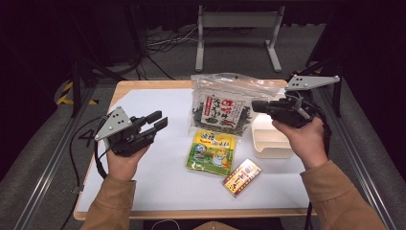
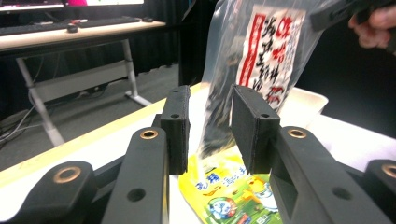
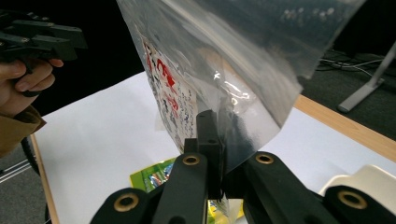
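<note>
Between the right gripper's jaws: a clear bag of dried seaweed, pinched tight and held up off the table.

Right jaws are pressed together on the bag's side edge, and in the right gripper view the plastic rises and fans out above the black jaw tips, its red-and-white label to their left. Left gripper holds nothing; its jaws stand partly apart with an empty gap between them. Seen along those left jaws, the seaweed bag hangs beyond the gap, well clear of both pads, and a yellow snack packet lies flat on the white table just below and past the tips. Behind the right jaws sits a cream tray; a small red-and-yellow box lies nearer the person.
</note>
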A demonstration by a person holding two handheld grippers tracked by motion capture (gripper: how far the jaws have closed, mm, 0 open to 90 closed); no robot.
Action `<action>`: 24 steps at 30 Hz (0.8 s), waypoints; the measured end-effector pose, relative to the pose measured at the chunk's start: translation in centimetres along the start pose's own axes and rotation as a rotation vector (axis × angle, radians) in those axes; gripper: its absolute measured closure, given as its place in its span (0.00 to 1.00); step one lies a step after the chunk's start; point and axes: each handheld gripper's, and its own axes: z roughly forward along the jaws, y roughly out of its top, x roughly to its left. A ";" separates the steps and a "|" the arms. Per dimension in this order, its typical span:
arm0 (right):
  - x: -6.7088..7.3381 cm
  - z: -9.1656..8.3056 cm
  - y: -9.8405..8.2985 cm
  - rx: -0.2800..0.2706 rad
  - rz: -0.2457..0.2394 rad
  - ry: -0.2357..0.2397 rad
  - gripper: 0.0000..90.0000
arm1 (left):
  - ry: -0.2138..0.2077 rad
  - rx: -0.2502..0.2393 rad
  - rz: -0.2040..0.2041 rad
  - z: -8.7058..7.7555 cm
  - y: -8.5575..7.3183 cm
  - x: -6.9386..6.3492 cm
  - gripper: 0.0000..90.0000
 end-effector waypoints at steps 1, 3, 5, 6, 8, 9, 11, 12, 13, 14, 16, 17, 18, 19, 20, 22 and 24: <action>-0.1 -0.1 0.1 0.004 0.003 -0.005 0.99 | 0.006 0.013 0.002 0.1 -0.1 0.1 0.75; -0.4 -0.2 0.3 0.013 0.008 -0.016 0.99 | 0.014 0.027 0.000 0.3 -0.4 0.3 0.75; -0.7 -0.4 0.6 0.019 0.014 -0.028 0.99 | 0.016 0.040 -0.010 0.4 -0.6 0.5 0.74; -0.8 -0.4 0.7 0.021 0.016 -0.032 0.99 | 0.017 0.044 -0.014 0.5 -0.7 0.7 0.73; -1.1 -0.6 0.9 0.028 0.021 -0.043 0.99 | 0.016 0.051 -0.018 0.5 -0.8 0.9 0.73; -1.2 -0.7 1.1 0.031 0.024 -0.048 0.99 | 0.014 0.054 -0.023 0.5 -0.9 1.0 0.72; -1.4 -0.7 1.3 0.038 0.024 -0.059 0.99 | 0.012 0.062 -0.029 0.6 -1.1 1.2 0.72; -1.5 -0.8 1.4 0.043 0.028 -0.065 0.99 | 0.010 0.071 -0.033 0.7 -1.3 1.3 0.71; -1.7 -0.9 1.6 0.047 0.031 -0.072 0.99 | 0.008 0.078 -0.036 0.8 -1.4 1.5 0.71; -1.9 -1.0 1.7 0.051 0.032 -0.077 0.99 | 0.006 0.085 -0.039 0.9 -1.5 1.6 0.71; -2.1 -1.1 1.9 0.058 0.039 -0.087 0.99 | 0.007 0.094 -0.046 1.0 -1.7 1.7 0.71; -2.3 -1.2 2.0 0.060 0.045 -0.092 0.99 | 0.006 0.097 -0.046 1.0 -1.7 1.8 0.71; -2.5 -1.2 2.0 0.062 0.045 -0.097 0.99 | 0.007 0.102 -0.048 1.0 -1.8 1.9 0.70; -2.6 -1.3 2.1 0.062 0.051 -0.098 0.99 | 0.008 0.105 -0.051 1.1 -1.8 1.9 0.70; -2.8 -1.4 2.2 0.065 0.051 -0.102 0.99 | 0.007 0.108 -0.053 1.1 -1.9 1.9 0.70; -3.1 -1.5 2.4 0.070 0.059 -0.111 0.99 | 0.008 0.116 -0.051 1.1 -2.0 2.0 0.70; -3.4 -1.7 2.6 0.078 0.063 -0.122 0.99 | 0.008 0.121 -0.057 1.2 -2.1 2.1 0.69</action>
